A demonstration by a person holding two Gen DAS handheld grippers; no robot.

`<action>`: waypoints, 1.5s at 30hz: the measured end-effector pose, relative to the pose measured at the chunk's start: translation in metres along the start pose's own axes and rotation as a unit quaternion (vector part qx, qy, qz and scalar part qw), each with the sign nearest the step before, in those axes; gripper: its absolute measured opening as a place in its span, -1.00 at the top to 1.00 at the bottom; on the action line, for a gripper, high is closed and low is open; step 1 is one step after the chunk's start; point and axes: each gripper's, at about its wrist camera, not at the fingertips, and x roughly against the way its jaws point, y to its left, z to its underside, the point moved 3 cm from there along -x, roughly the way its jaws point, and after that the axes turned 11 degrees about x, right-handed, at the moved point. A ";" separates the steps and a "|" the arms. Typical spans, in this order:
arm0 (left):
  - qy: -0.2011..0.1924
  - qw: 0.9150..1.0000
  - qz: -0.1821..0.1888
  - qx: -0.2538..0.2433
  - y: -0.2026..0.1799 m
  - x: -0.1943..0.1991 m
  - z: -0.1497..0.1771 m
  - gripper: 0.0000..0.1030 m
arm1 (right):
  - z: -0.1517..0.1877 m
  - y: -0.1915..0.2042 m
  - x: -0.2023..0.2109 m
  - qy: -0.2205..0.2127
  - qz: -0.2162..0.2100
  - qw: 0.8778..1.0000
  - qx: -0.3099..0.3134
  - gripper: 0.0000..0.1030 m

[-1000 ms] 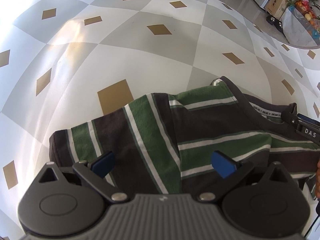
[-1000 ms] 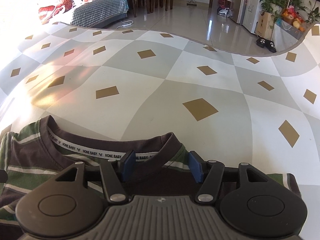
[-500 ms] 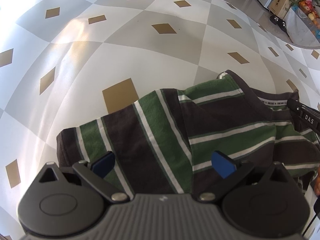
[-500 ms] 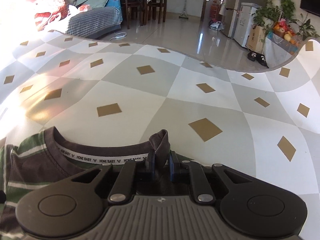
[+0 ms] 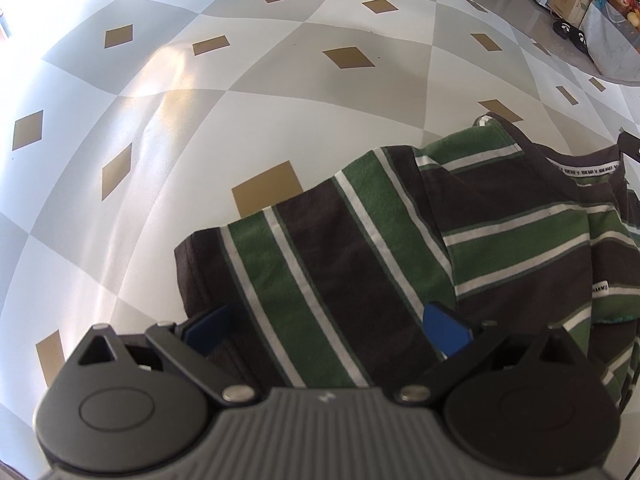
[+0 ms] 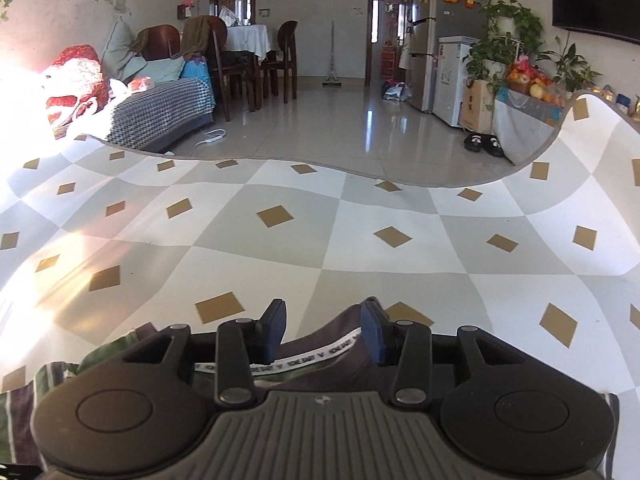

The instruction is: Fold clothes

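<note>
Item: striped shirt [image 5: 400, 248], brown, green and white, lying partly folded on a checked mat [image 5: 248, 120] of grey and white squares with gold diamonds. One sleeve is laid across the body; the collar [image 6: 320, 354] lies at the far right in the left wrist view.

Containers: a cardboard box [image 6: 478, 106] stands on the tiled floor by a white cabinet [image 6: 454, 80]; its contents cannot be seen. A basket of fruit [image 6: 528, 84] sits on a low counter among potted plants.

Left gripper [image 5: 326, 326]: angled steeply down over the sleeve end of the shirt, blue pads spread wide, the cloth under them but not pinched.

Right gripper [image 6: 324, 330]: pointing forward and somewhat down across the mat, at the collar. Its jaws are opening; the collar band rises between the blue pads, close against the right one and clear of the left, so no grip is visible.

Writing: the white neck tape carries repeated small print, too small and cut off to read whole. A white side tag [image 5: 600, 290] on the shirt's edge shows "HANMU".
</note>
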 end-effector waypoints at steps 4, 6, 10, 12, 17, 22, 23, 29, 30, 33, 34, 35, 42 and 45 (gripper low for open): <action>-0.001 1.000 -0.002 -0.005 0.000 -0.001 0.000 -1.00 | 0.005 0.025 -0.005 0.023 -0.087 0.996 0.015 0.18; -0.002 1.000 -0.001 -0.003 0.001 -0.001 -0.002 -1.00 | 0.009 0.036 -0.009 0.041 -0.116 0.992 0.028 0.18; -0.008 1.000 -0.009 -0.010 0.003 -0.005 -0.005 -1.00 | 0.017 0.050 -0.012 0.068 -0.150 0.986 0.034 0.18; -0.012 1.000 -0.020 -0.020 0.001 -0.007 -0.006 -1.00 | 0.021 0.054 -0.013 0.080 -0.169 0.982 0.032 0.18; -0.023 0.999 -0.023 -0.026 -0.001 -0.012 -0.013 -1.00 | 0.027 0.059 -0.009 0.098 -0.186 0.977 0.044 0.17; -0.040 0.999 -0.019 -0.029 0.003 -0.016 -0.021 -1.00 | 0.030 0.055 0.000 0.109 -0.196 0.974 0.041 0.15; -0.043 0.999 -0.019 -0.028 0.005 -0.017 -0.023 -1.00 | 0.029 0.052 0.002 0.108 -0.196 0.974 0.040 0.15; -0.061 0.998 -0.023 -0.008 0.014 -0.023 -0.040 -1.00 | 0.026 0.021 0.027 0.092 -0.164 0.982 0.027 0.14; -0.064 0.998 -0.023 -0.004 0.016 -0.024 -0.043 -1.00 | 0.026 0.014 0.031 0.090 -0.156 0.983 0.021 0.14; -0.075 0.997 -0.025 0.008 0.020 -0.028 -0.052 -1.00 | 0.028 -0.013 0.042 0.087 -0.126 0.988 0.001 0.13; -0.076 0.997 -0.025 0.010 0.021 -0.029 -0.055 -1.00 | 0.029 -0.023 0.045 0.088 -0.115 0.989 -0.007 0.13; -0.078 0.997 -0.026 0.013 0.022 -0.029 -0.057 -1.00 | 0.032 -0.033 0.047 0.091 -0.101 0.991 -0.015 0.12; -0.083 0.995 -0.035 0.053 0.033 -0.032 -0.069 -1.00 | 0.060 -0.099 0.054 0.130 -0.013 0.988 -0.081 0.09; -0.081 0.995 -0.039 0.038 0.026 -0.026 -0.063 -1.00 | 0.072 -0.116 0.053 0.144 0.008 0.985 -0.095 0.09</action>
